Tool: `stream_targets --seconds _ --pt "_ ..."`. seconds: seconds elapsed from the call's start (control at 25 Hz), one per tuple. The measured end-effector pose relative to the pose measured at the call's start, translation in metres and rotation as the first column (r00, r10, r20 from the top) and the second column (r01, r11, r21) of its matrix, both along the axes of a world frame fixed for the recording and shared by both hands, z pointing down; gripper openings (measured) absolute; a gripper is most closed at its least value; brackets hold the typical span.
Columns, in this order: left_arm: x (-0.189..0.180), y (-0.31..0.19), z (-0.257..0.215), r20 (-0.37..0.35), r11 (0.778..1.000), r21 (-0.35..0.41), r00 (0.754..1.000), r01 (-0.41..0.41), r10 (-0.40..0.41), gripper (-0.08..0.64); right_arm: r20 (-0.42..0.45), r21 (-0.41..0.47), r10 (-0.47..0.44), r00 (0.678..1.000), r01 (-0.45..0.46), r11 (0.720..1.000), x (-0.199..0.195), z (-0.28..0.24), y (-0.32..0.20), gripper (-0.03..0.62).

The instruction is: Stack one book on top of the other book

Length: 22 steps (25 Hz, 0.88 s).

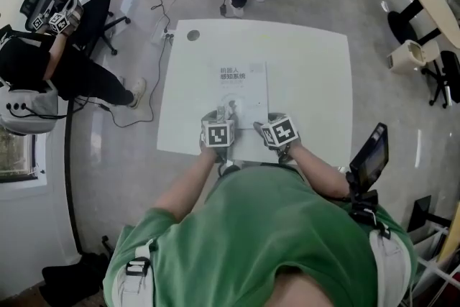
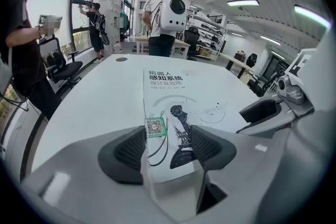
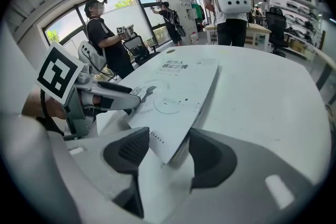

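Centrally, the white table carried the book, a white-covered volume lying lengthwise near the table's front edge, directly before the person in the green top. The left gripper was closed on the book's near left corner. Its jaws stood wide, one pad at the spine edge and the other on the cover. The right gripper clamped the near right corner, which was raised off the table, with one pad on the cover and one beneath. A small green code sticker sat on the cover just beside the left gripper's pad.
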<state>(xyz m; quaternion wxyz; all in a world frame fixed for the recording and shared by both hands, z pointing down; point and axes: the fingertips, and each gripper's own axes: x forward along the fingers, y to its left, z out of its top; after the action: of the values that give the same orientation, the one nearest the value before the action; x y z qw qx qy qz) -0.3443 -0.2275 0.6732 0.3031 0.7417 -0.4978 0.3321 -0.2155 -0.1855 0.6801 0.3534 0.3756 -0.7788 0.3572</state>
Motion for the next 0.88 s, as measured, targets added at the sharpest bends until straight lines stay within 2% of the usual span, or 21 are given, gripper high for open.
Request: stream_targets --seconds 0.44,0.8,0.88 --pt "-0.014 -0.005 0.005 -0.023 0.998 0.022 0.998 -0.063 0.063 0.284 -0.015 0.002 0.05 0.999 -0.05 0.999 -0.019 0.005 0.009 0.236" --pt "-0.016 -0.005 0.009 -0.027 0.994 0.055 0.995 -0.09 0.091 0.284 -0.02 -0.021 0.035 0.999 -0.036 0.999 -0.017 0.011 0.009 0.238" --pt "-0.02 -0.003 0.006 -0.017 0.993 0.076 0.996 -0.091 0.093 0.279 -0.033 -0.002 0.022 0.999 -0.022 1.0 -0.016 0.009 0.009 0.236"
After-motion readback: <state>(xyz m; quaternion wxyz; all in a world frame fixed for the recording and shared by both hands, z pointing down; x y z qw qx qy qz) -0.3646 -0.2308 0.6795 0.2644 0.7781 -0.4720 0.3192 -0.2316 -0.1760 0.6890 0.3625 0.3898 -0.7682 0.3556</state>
